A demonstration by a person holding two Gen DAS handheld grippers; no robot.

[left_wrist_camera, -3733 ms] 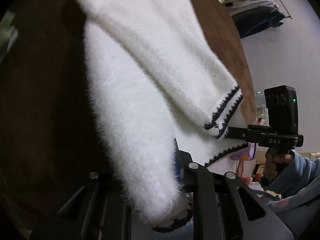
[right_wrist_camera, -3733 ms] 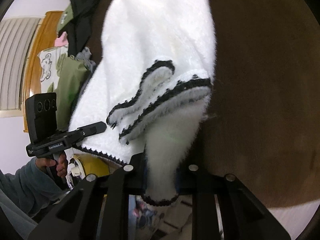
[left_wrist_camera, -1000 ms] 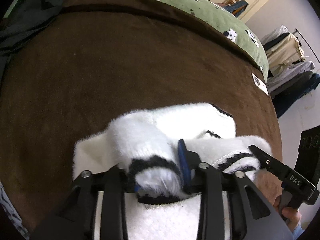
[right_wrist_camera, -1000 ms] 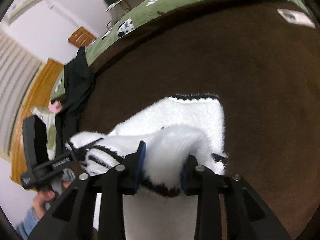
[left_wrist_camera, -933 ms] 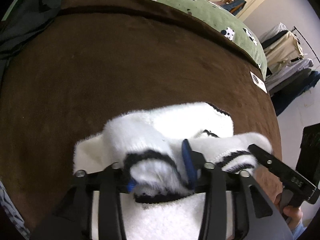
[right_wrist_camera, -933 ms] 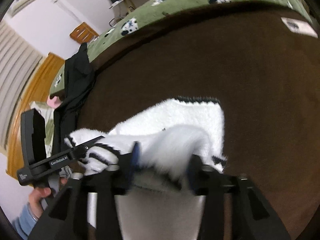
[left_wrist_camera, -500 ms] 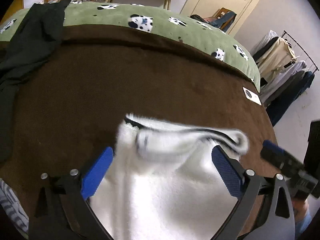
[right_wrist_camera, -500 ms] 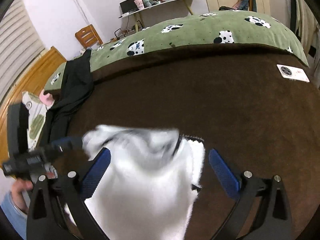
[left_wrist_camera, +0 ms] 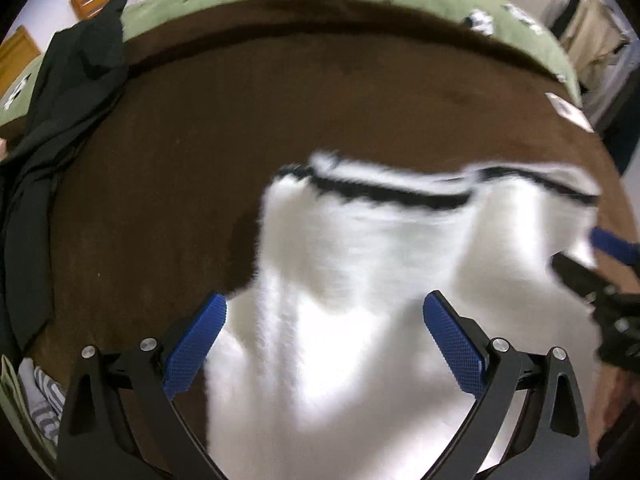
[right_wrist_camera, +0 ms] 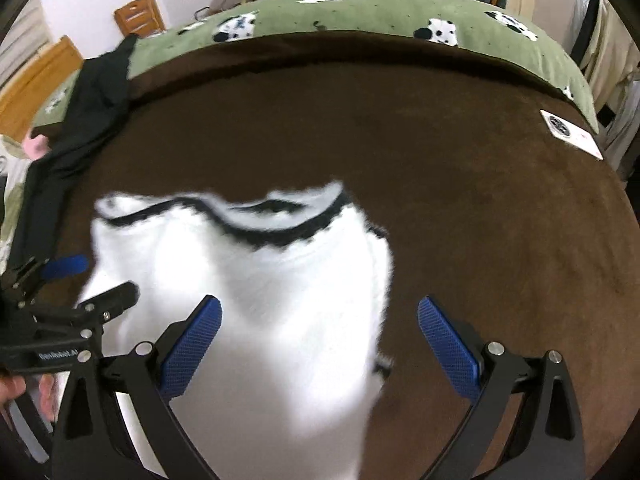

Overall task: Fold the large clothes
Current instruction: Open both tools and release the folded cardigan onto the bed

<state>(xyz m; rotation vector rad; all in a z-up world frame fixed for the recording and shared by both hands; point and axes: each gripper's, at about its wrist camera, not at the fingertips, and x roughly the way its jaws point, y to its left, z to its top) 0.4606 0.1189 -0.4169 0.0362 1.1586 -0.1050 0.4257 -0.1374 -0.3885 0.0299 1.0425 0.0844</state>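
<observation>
A fluffy white sweater with black trim (left_wrist_camera: 360,280) lies folded on the brown blanket (left_wrist_camera: 200,120), its trimmed edge toward the far side. It also shows in the right wrist view (right_wrist_camera: 260,300). My left gripper (left_wrist_camera: 324,320) is open and empty above the sweater's near part. My right gripper (right_wrist_camera: 320,320) is open and empty above the sweater's right edge. Each gripper shows in the other's view: the right gripper (left_wrist_camera: 592,264) at the right edge, the left gripper (right_wrist_camera: 80,280) at the left edge.
A black garment (left_wrist_camera: 60,120) lies along the blanket's left side, also in the right wrist view (right_wrist_camera: 88,112). A green spotted duvet (right_wrist_camera: 360,16) runs along the far edge. A white card (right_wrist_camera: 568,132) lies at the right. Hanging clothes (left_wrist_camera: 592,32) stand far right.
Both grippers let go of the sweater's trimmed cuffs and opened wide. The sweater dropped flat onto the blanket, and both grippers pulled back a little.
</observation>
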